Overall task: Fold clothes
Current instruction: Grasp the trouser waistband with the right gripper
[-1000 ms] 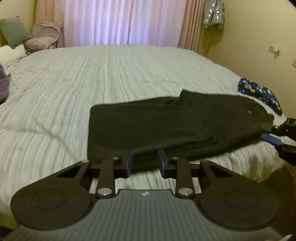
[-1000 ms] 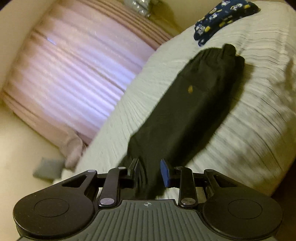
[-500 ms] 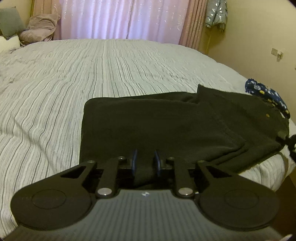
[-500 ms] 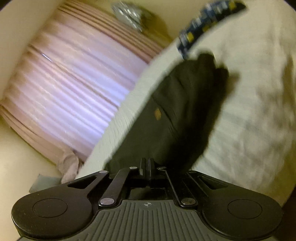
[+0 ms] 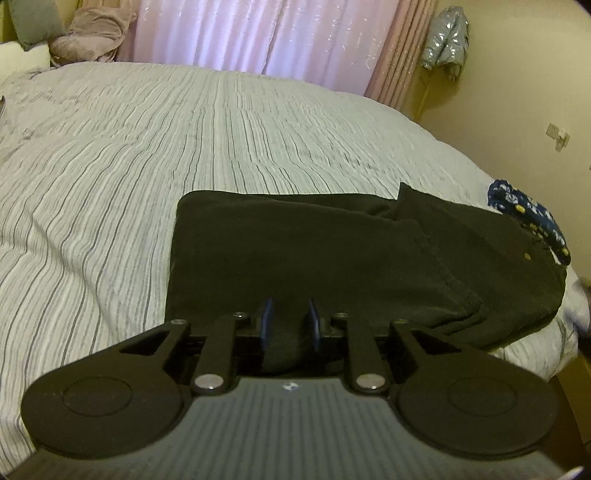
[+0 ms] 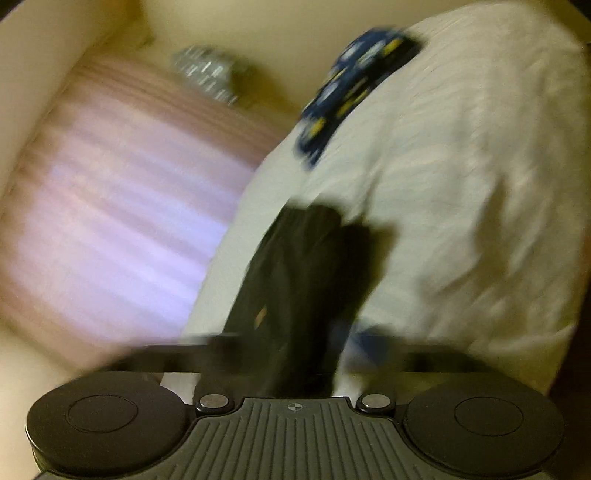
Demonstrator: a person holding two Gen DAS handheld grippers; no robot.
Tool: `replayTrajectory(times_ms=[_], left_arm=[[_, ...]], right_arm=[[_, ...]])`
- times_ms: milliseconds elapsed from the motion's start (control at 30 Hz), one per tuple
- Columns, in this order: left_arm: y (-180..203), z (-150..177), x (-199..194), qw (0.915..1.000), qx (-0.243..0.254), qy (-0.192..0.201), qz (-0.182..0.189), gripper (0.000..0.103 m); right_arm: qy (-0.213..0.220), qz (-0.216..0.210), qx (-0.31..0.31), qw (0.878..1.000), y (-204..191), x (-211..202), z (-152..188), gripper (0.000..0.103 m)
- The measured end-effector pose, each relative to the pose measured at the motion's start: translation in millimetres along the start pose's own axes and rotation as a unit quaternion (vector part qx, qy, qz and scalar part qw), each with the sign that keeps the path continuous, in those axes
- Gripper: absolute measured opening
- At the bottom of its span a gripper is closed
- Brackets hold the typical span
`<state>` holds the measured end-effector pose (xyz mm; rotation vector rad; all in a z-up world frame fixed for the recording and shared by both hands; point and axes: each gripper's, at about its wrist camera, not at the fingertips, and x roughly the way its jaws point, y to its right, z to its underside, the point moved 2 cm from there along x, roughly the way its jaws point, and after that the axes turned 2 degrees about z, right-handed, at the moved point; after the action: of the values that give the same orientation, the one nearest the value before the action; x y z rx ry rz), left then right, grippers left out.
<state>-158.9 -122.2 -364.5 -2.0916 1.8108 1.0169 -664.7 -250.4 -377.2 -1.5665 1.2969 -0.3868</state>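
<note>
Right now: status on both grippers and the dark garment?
Left gripper shut on black garment, near edge. Right gripper blurred, grip unclear, garment between fingers. Blue patterned cloth at garment's far right end.

Trousers [image 5: 314, 258] on bed [image 5: 147, 166], near edge

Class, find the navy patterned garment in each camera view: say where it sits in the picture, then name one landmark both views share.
Left wrist view: navy patterned garment at far right, beyond the black trousers.
Right wrist view: blurred, upper centre-right.
Shared landmark: pink curtain.
</note>
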Motion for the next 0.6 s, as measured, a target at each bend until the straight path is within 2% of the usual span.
replayTrajectory(times_ms=[100,167,233,300,333,367,533,567,600], left_arm=[[1.3,1.2,-0.3,1.0000,-0.005,0.002,0.001,0.018],[1.9,1.4,-0.6,1.0000,-0.007,0.003,0.002,0.018],[1.4,1.0,-1.1,0.9999,-0.012,0.005,0.006,0.018],[0.0,0.0,-2.0,0.9997,-0.019,0.008,0.013,0.018],[-0.9,0.0,-1.3,0.9996,-0.023,0.008,0.016,0.018],[-1.8,0.3,-0.2,0.9995,-0.026,0.008,0.018,0.018],[-6.6,1.8,5.4,0.9988,-0.041,0.005,0.027,0.018],[-6.4,2.3,5.9,0.9988,-0.040,0.006,0.028,0.019],[-5.8,2.9,6.1,0.9989,-0.038,0.007,0.028,0.019]], right_arm=[[-0.007,-0.021,0.025,0.999,6.4,1.2,-15.7,0.097],[-0.016,-0.036,0.046,0.998,9.0,7.8,-19.7,0.087],[-0.024,-0.047,0.063,0.997,11.0,16.2,-22.8,0.083],[-0.029,-0.042,0.067,0.996,14.0,23.7,-26.5,0.082],[-0.031,-0.040,0.068,0.996,15.2,24.4,-26.4,0.078],[-0.034,-0.039,0.070,0.996,16.2,27.6,-25.5,0.069],[-0.053,-0.028,0.076,0.995,25.6,52.6,-22.1,0.065],[-0.053,-0.027,0.076,0.995,27.3,54.2,-22.3,0.055],[-0.053,-0.027,0.075,0.995,29.0,55.7,-22.5,0.051]])
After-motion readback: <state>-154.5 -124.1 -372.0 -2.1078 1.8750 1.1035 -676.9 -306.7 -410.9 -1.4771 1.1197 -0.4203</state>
